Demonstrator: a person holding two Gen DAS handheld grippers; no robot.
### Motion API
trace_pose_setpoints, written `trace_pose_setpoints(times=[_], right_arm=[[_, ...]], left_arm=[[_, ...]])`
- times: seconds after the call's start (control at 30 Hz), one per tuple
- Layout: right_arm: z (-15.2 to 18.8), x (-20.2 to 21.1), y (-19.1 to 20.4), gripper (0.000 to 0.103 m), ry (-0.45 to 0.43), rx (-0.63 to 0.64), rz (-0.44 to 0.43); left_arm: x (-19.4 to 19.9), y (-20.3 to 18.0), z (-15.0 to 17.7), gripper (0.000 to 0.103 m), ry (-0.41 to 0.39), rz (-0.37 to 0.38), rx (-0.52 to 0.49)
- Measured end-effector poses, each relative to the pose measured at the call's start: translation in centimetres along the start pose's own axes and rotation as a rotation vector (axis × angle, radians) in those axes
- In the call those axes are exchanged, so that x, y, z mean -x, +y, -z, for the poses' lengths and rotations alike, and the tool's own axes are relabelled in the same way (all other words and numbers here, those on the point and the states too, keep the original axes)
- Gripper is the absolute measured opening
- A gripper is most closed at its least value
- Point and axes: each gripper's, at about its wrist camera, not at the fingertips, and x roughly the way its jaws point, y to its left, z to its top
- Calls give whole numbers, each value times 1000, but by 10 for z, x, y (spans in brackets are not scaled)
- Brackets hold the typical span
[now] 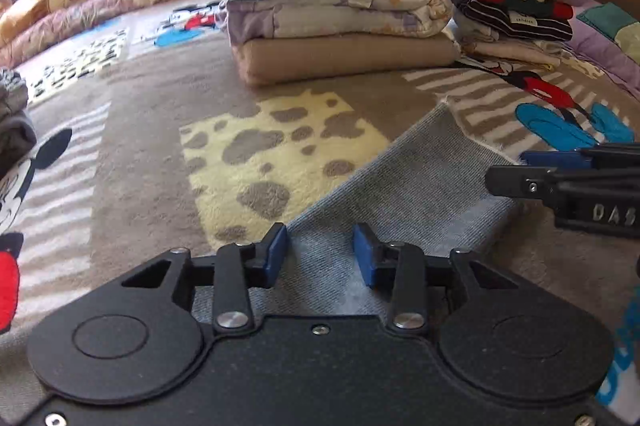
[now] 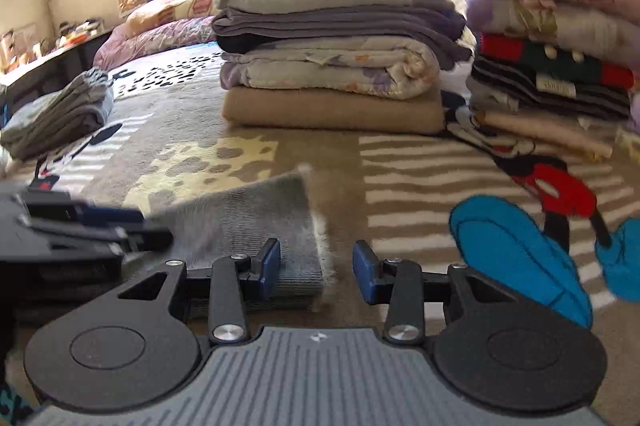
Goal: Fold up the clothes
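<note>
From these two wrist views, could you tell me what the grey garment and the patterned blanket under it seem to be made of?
Grey garment: probably a ribbed cotton-type knit, matte, with fine parallel lines and a fuzzy edge. Patterned blanket: looks like plush fleece or pile, soft and matte, its printed patches showing a nappy, tufted surface. The exact fibres cannot be told.

A home bedroom is being shown: a cartoon-print bed blanket (image 2: 420,182), folded laundry stacks (image 2: 336,50), quilts (image 1: 80,6) piled along its far edge.
</note>
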Motion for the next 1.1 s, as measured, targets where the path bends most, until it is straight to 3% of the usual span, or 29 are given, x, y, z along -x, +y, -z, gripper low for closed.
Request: trace_pose_setpoints(times=[0.13,0.37,0.53,0.73,0.9,1.1], right_arm=[[9,4,-36,45,-21,-252,-60],[38,14,-75,49,-10,-749,-280],[43,4,-54,53,98,-845,-376],[37,-11,-44,53,104,-965,-308],[40,-19,-44,51,34,-1011,-284],[55,-12,-36,51,-109,-1013,-280]], left_arm=[[29,10,0,38,-55,-3,53],[117,40,54,39,-149,15,220],[172,62,92,39,-179,-3,323],[209,87,129,42,-205,-35,441],[220,109,151,42,-232,-54,508],[220,139,174,42,-253,-142,571]])
